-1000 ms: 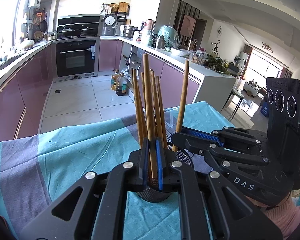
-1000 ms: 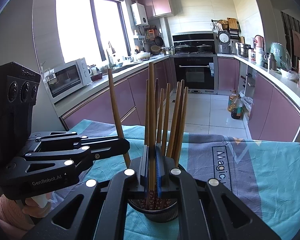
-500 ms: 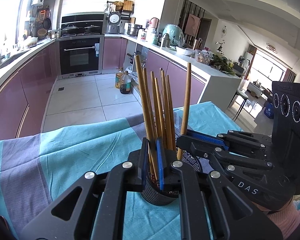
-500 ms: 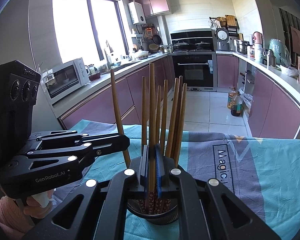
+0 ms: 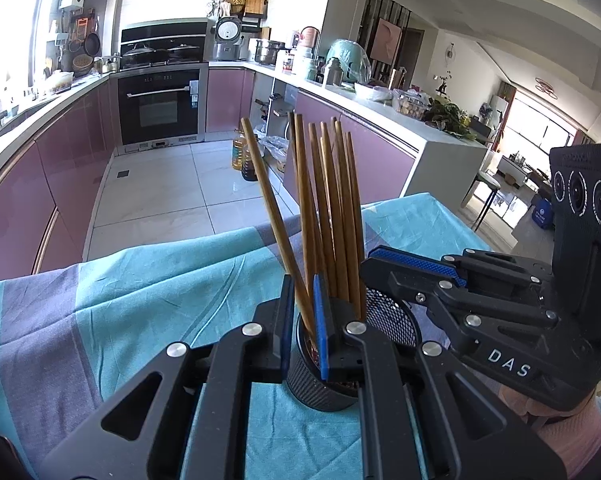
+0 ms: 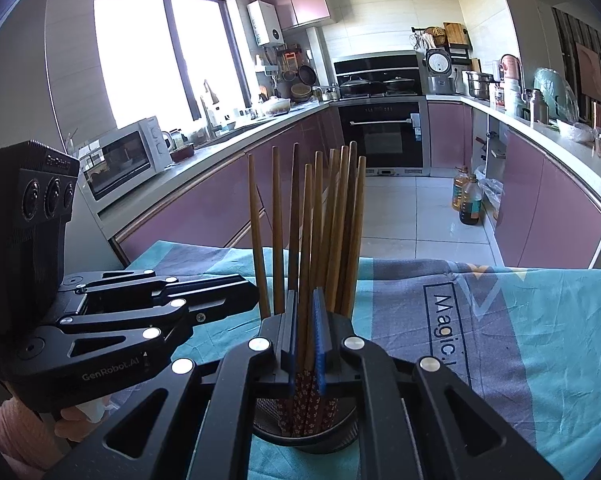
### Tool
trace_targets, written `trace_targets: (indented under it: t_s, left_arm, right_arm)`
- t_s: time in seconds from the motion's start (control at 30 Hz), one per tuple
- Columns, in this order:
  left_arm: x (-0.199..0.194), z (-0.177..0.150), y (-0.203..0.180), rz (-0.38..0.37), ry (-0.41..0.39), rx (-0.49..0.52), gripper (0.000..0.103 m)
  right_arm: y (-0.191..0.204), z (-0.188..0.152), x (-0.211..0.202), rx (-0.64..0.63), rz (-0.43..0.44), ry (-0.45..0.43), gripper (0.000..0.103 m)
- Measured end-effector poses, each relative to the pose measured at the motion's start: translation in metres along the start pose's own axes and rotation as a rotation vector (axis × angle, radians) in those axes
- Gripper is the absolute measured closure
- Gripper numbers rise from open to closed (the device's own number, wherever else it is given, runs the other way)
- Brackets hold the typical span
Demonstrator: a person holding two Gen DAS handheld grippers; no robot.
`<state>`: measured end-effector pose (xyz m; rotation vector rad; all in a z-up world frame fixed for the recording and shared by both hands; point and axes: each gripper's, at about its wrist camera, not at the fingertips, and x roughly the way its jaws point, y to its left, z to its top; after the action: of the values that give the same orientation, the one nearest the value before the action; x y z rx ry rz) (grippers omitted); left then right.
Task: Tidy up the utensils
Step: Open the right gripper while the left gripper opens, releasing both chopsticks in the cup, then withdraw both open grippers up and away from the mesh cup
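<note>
A black mesh cup [image 5: 320, 384] stands on the teal and grey cloth with several brown chopsticks [image 5: 332, 208] upright in it. My left gripper [image 5: 302, 320] sits just above the cup's rim, jaws nearly together around one chopstick [image 5: 268, 200] that leans left, its foot in the cup. From the right, my right gripper [image 5: 370, 268] reaches in over the same cup. In the right wrist view its pads [image 6: 305, 336] close around a chopstick [image 6: 306, 240] standing straight in the cup [image 6: 304, 436]. The left gripper [image 6: 252, 296] comes in from the left, beside a leaning chopstick [image 6: 256, 232].
The tablecloth [image 6: 500, 340] ends at the table's far edge, with tiled kitchen floor and purple cabinets beyond. Oil bottles [image 6: 466, 200] stand on the floor. A person's pink-gloved hand [image 5: 572, 432] holds the right gripper; another [image 6: 4, 420] holds the left.
The chopstick in my left gripper has tipped from upright to leaning left. The one between my right gripper's pads now sits lower. Both grippers have come slightly nearer the cup.
</note>
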<state>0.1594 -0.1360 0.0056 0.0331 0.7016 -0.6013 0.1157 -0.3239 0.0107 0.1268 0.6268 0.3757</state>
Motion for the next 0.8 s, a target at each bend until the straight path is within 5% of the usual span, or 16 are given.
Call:
trace_targets:
  t_s: [0.2,0.8]
  left_arm:
    - [-0.001,-0.003,0.002,0.009,-0.016,-0.009,0.085]
    - [-0.069,-0.048,0.012,0.28,-0.225,-0.016,0.006]
  right_arm:
    - [0.0,-0.002,-0.002,-0.006,0.001,-0.007,0.094]
    - [0.021,-0.029,-0.033,-0.072,-0.076,-0.133,0.016]
